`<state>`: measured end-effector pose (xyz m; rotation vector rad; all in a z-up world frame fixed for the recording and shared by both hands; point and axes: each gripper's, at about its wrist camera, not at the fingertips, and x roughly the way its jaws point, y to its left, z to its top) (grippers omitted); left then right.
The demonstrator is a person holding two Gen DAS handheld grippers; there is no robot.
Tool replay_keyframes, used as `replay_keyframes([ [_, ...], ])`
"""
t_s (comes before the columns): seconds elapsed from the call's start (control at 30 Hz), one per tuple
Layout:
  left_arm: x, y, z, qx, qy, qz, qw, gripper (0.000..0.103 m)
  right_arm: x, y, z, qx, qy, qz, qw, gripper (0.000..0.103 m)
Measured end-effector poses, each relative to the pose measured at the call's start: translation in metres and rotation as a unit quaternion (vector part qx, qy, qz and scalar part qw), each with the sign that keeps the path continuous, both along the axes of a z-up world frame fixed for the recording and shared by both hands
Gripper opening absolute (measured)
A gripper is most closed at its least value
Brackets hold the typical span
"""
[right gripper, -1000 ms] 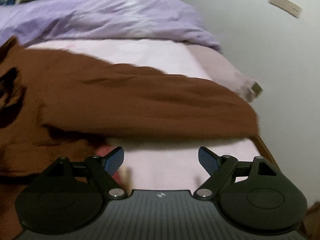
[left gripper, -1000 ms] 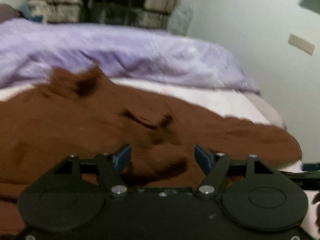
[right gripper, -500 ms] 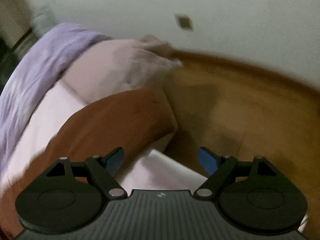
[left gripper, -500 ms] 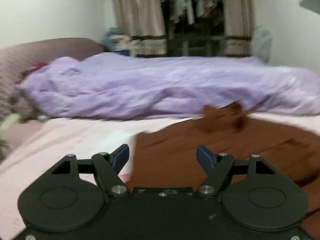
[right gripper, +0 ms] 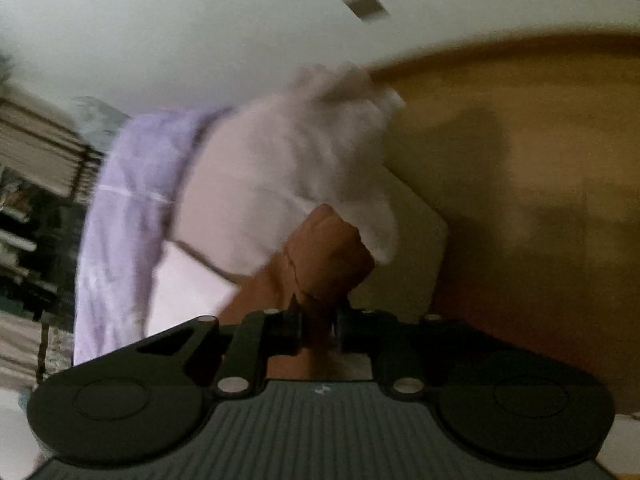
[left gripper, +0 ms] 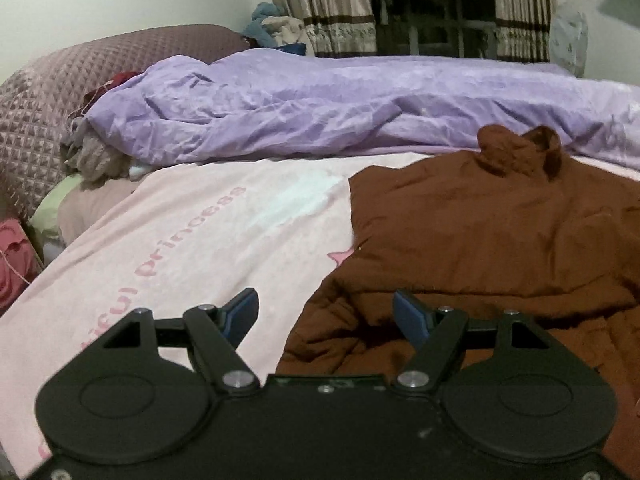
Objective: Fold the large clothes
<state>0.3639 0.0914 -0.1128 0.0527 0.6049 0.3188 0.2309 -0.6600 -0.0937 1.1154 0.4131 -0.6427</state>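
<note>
A brown garment point(left gripper: 500, 240) lies spread on a pink bed sheet point(left gripper: 192, 248), filling the left wrist view from 3 o'clock down to 6 o'clock. Its folded collar or hood sits at about 1 o'clock, touching the edge of a rumpled purple blanket point(left gripper: 320, 112) that runs across the bed behind it. At 9 o'clock there is a quilted mauve headboard point(left gripper: 36, 120), with a small heap of grey cloth point(left gripper: 96, 156) just beside it. Striped curtains point(left gripper: 332, 4) hang at 12 o'clock, and things behind them are too dark to make out. The left gripper point(left gripper: 326, 316) has its jaws wide apart and holds nothing; the garment's near edge lies between and below its blue pads point(left gripper: 410, 316). The pink words on the sheet are partly cut off by the gripper's black body. The right wrist view is blurry and tilted. There the right gripper point(right gripper: 318, 326) has just been closing, and its jaws now pinch a bunched end of the brown garment point(right gripper: 324, 256). Behind it the pink sheet's corner hangs off the bed at 12 o'clock, over a brown wooden floor point(right gripper: 520, 160) at 2 o'clock. A white wall point(right gripper: 200, 20) fills the top, with a small plate point(right gripper: 366, 4) on it that is too blurred to tell.
</note>
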Motion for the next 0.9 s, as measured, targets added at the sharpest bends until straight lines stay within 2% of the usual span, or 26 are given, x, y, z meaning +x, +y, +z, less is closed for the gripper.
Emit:
replay_keyframes([
  [0.13,0.003,0.002,-0.001,-0.002,0.012,-0.011,0.9999,0.075,0.012,0.051,0.056,-0.124,-0.001,0.030,0.992,0.015],
  [0.23,0.013,-0.001,-0.003,-0.004,0.016,-0.025,0.9996,0.075,0.027,0.103,0.083,-0.175,-0.022,0.084,0.981,0.015],
  [0.33,0.023,-0.003,-0.007,-0.009,0.034,-0.037,0.9987,0.075,0.048,0.171,0.096,-0.231,-0.024,0.139,0.963,0.015],
  [0.47,0.029,-0.005,-0.006,-0.019,0.045,-0.059,0.9971,0.075,0.074,0.283,0.097,-0.317,-0.016,0.211,0.925,0.015],
  [0.57,0.035,-0.006,-0.003,-0.011,0.043,-0.069,0.9966,0.075,0.091,0.362,0.092,-0.331,-0.036,0.272,0.903,0.015],
  [0.7,0.044,-0.007,-0.006,0.028,0.043,-0.067,0.9964,0.075,0.108,0.451,0.083,-0.297,-0.088,0.340,0.888,0.015],
  [0.9,0.054,0.009,-0.010,0.009,0.048,-0.051,0.9975,0.076,0.131,0.565,0.066,-0.303,-0.128,0.428,0.842,0.015],
])
